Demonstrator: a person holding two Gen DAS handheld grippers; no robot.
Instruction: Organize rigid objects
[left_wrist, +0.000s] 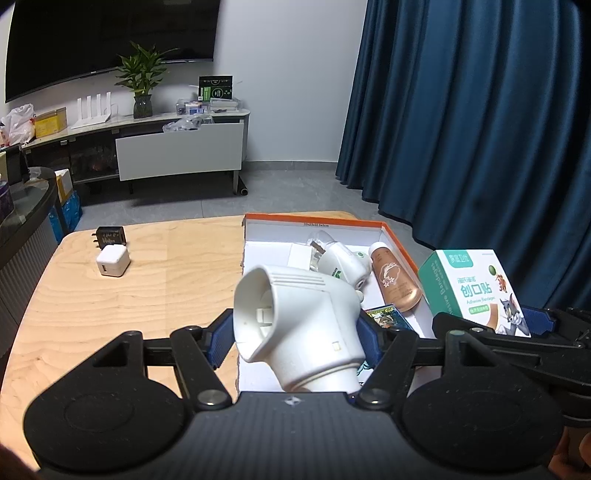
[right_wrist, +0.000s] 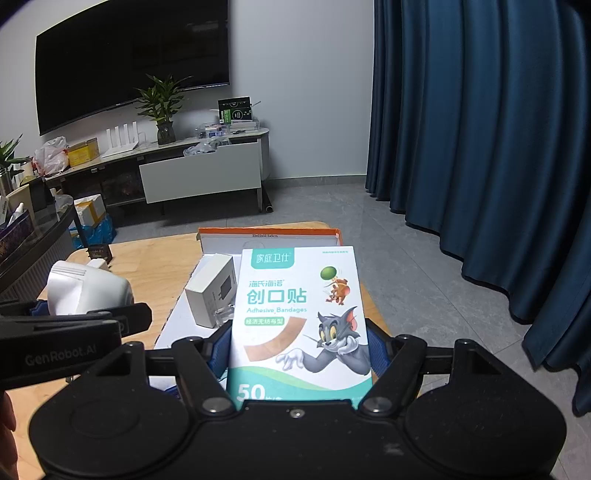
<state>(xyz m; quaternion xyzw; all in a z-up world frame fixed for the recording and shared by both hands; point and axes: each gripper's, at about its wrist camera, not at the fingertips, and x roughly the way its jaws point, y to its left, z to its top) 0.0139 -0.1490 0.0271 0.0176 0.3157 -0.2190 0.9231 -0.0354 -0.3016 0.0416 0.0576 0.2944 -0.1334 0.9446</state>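
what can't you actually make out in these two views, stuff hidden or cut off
- Left wrist view: the open box floor near the camera is hidden by the white appliance clamped in the left gripper.
- Right wrist view: the bandage box in the right gripper hides most of the open box's contents.
- Right wrist view: the bandage box's bottom edge is cut off by the gripper body.
- Left wrist view: print on the brown tube is too small to read.

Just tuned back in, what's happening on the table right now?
A person is sorting items into an orange-edged box. The left gripper holds a white plastic device over the box; the right gripper holds a box of adhesive bandages beside it. A tube and a few other items already lie inside. A white charger and a black charger sit on the wooden table.
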